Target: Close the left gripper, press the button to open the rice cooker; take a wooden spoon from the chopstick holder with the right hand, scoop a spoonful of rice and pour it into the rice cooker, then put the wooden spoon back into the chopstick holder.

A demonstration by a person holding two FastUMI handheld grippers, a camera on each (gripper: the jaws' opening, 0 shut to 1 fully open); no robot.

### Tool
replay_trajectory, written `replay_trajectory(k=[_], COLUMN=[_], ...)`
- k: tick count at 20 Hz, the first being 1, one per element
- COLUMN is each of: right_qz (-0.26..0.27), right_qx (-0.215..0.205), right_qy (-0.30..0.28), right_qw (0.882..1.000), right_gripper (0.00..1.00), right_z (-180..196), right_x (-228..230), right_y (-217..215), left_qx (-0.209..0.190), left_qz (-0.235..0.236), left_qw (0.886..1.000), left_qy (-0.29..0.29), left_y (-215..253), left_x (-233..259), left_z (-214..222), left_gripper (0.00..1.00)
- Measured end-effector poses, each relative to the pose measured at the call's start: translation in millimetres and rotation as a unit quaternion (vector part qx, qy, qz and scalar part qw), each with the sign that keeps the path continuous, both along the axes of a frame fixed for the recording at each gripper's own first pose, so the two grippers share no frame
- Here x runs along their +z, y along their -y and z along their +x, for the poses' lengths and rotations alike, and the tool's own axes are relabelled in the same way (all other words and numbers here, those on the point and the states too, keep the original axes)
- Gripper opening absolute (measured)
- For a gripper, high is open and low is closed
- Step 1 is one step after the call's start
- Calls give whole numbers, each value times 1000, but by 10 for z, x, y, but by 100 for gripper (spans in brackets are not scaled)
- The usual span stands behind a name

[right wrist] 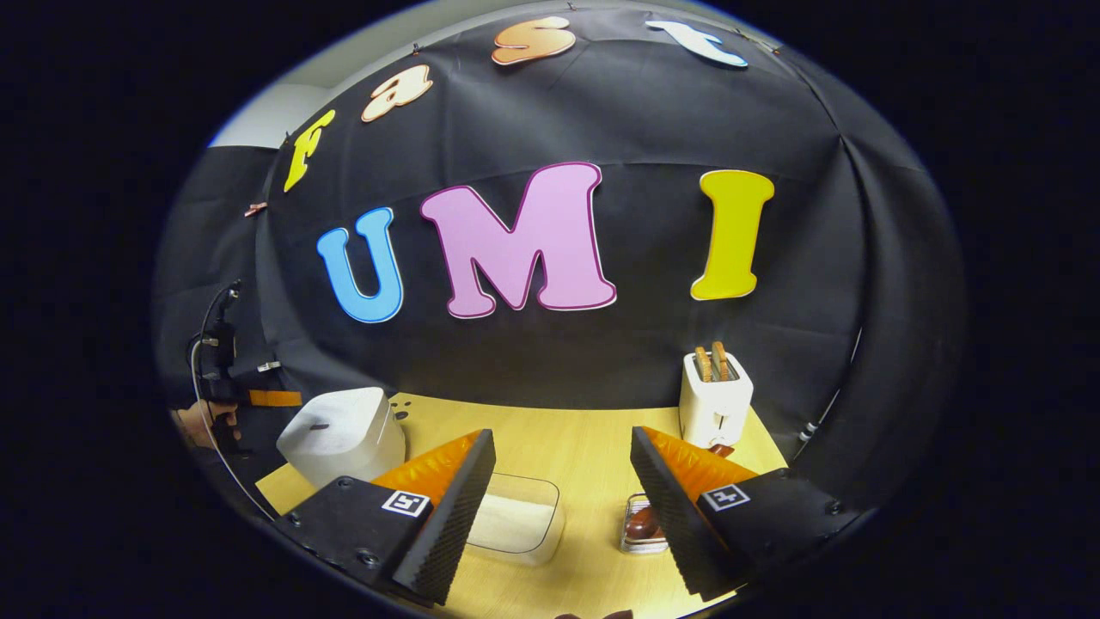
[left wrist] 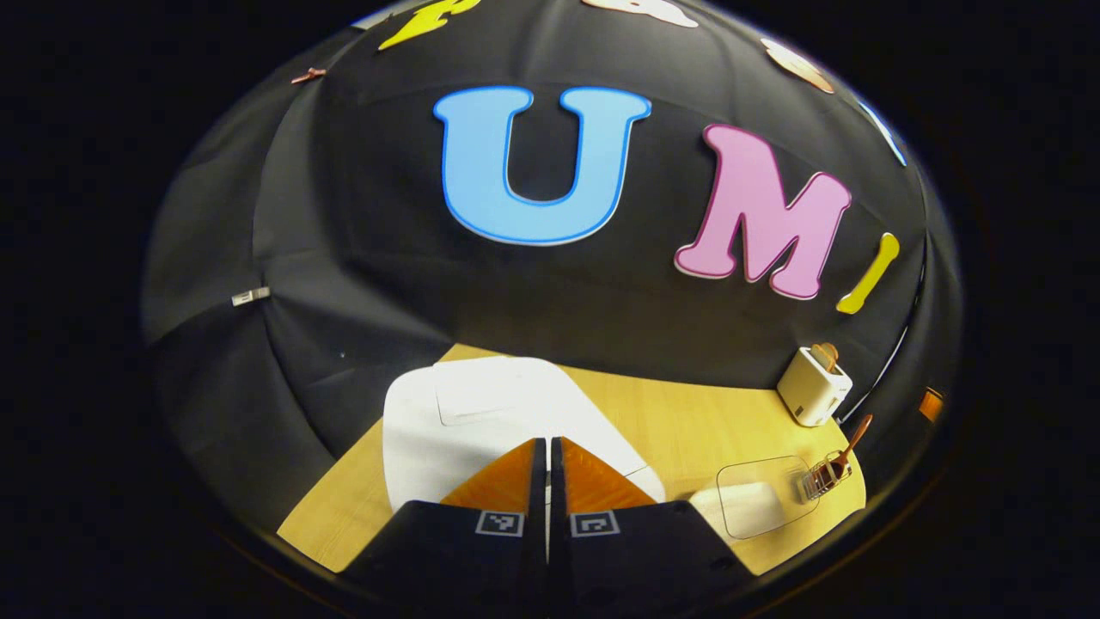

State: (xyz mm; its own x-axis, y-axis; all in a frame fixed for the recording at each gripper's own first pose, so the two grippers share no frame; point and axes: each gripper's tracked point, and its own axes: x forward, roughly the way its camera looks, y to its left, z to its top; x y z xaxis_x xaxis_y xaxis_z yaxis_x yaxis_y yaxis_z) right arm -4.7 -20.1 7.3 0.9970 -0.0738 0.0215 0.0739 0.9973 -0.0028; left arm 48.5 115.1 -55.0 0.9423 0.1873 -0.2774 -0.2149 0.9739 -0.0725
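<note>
Left gripper has its fingers pressed together, holding nothing, poised over the white rice cooker, likely so the joined tips can act as one blunt point on the lid button; lid still down. Right gripper has fingers spread wide and empty, waiting right of the rice cooker, above the clear rice container and the chopstick holder, ready for the wooden spoon standing in that holder. All rest on the table.
</note>
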Motion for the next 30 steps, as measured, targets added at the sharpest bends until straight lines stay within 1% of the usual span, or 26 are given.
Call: replay_trajectory(k=[3,10,11,12,18,20,21,22,23,26,28,30], right_qz=[-2,1,0,0,3,3,3,3,4,3,1,4], right_qx=[-11,-29,-30,-30,-28,-27,-26,-25,-26,-26,-29,-33], right_qy=[2,3,3,3,2,1,1,1,0,2,2,3], right_qw=[1000,1000,1000,1000,1000,1000,1000,1000,1000,1000,1000,999], right_gripper=[98,98,99,98,98,98,98,98,99,98,98,98], right_z=[-64,-175,-189,-191,-211,-219,-226,-233,-244,-282,-311,-326], right_x=[6,-10,-1,-4,-30,-40,-50,-53,-56,-47,-52,-42], right_y=[45,142,143,147,143,133,129,128,129,140,180,220], left_qx=[-5,-10,-10,-10,-6,-7,-6,-5,-5,-3,0,4], left_qz=[-21,-19,-19,-19,-20,-14,-18,-19,-24,-32,-20,2], left_qw=[999,998,997,997,995,994,993,994,993,993,996,999], left_qy=[-31,-66,-69,-77,-94,-104,-119,-111,-119,-110,-83,-43], left_y=[-11,-62,-59,-51,-43,-43,-40,-32,-33,-36,-45,-46], left_x=[-206,-414,-452,-500,-562,-568,-616,-581,-606,-544,-414,-182], left_z=[122,262,258,248,229,223,213,225,208,211,212,202], left_gripper=[5,5,2,5,6,6,6,6,6,6,6,6])
